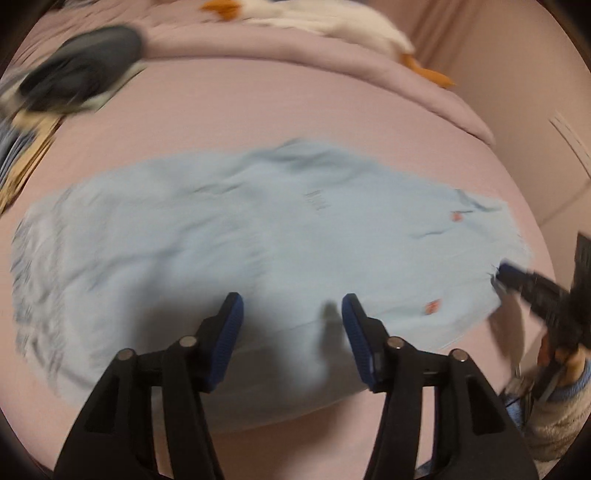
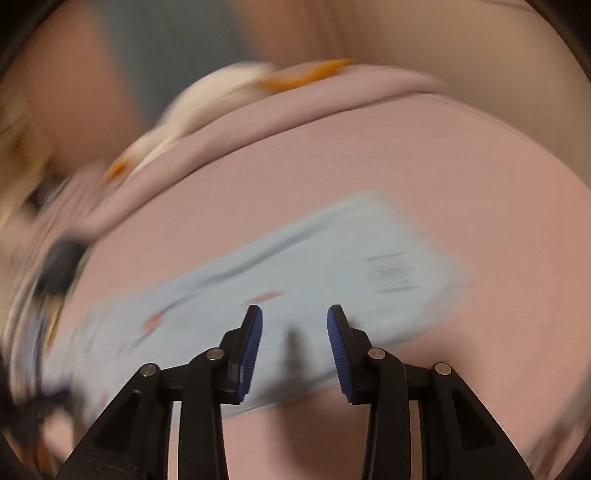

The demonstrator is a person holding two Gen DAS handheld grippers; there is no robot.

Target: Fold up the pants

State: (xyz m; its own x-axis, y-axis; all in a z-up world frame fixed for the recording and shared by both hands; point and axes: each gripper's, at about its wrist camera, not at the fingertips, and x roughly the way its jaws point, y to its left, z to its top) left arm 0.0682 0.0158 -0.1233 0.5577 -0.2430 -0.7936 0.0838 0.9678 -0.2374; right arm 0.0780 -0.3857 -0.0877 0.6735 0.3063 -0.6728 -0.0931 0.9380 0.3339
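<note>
1. The light blue pants [image 1: 258, 236] lie spread flat on the pink bed [image 1: 258, 110], lengthwise across its middle, with small orange marks near their right end.
2. The left gripper [image 1: 291, 314] hangs over the near edge of the pants, its blue-padded fingers [image 1: 232, 332] set wide apart with nothing between them.
3. In the left wrist view, the right gripper [image 1: 504, 275] reaches in from the bed's right side, its tip at the pants' right end; blur hides whether it touches the cloth.
4. In its own view, the right gripper [image 2: 294, 325] is spread open and empty above the pants [image 2: 295, 266].
5. A white and orange plush toy [image 1: 325, 18] lies on the folded pink cover along the far edge.
6. A dark blurred object [image 1: 81, 66] sits at the far left corner.
</note>
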